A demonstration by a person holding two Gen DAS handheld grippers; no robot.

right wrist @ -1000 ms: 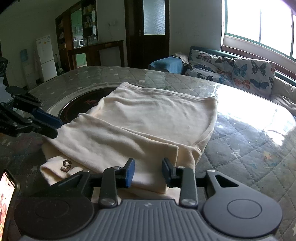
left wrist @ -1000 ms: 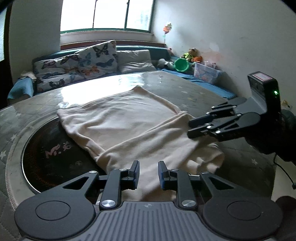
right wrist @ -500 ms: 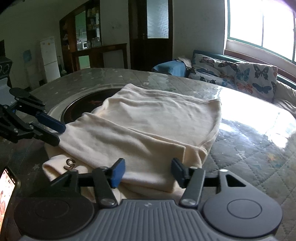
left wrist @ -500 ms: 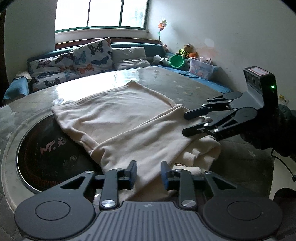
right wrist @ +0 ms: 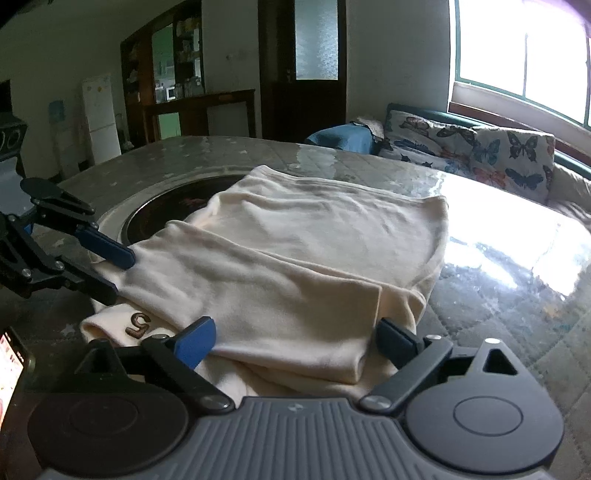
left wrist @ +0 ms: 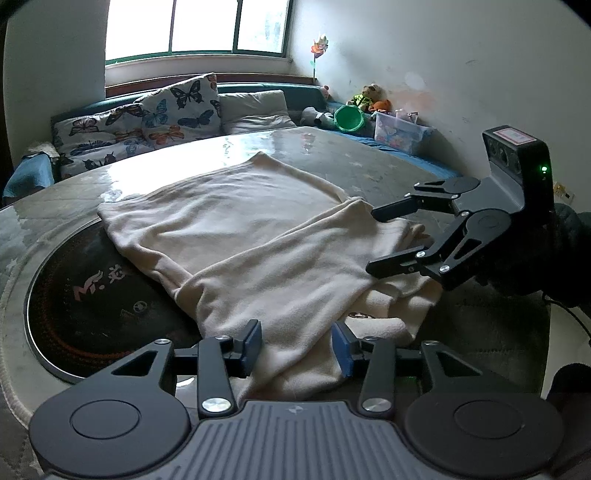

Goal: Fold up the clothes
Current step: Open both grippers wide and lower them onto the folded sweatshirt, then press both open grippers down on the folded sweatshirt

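Your left tool [left wrist: 295, 345] and right tool [right wrist: 295, 341] are both opening and grip nothing. The cream garment [left wrist: 258, 240] lies folded on the surface [right wrist: 498, 295], likely just released so the fold settles.

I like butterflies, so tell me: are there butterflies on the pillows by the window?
Yes, the pillows on the couch under the window are covered in dark, blue and orange butterflies.
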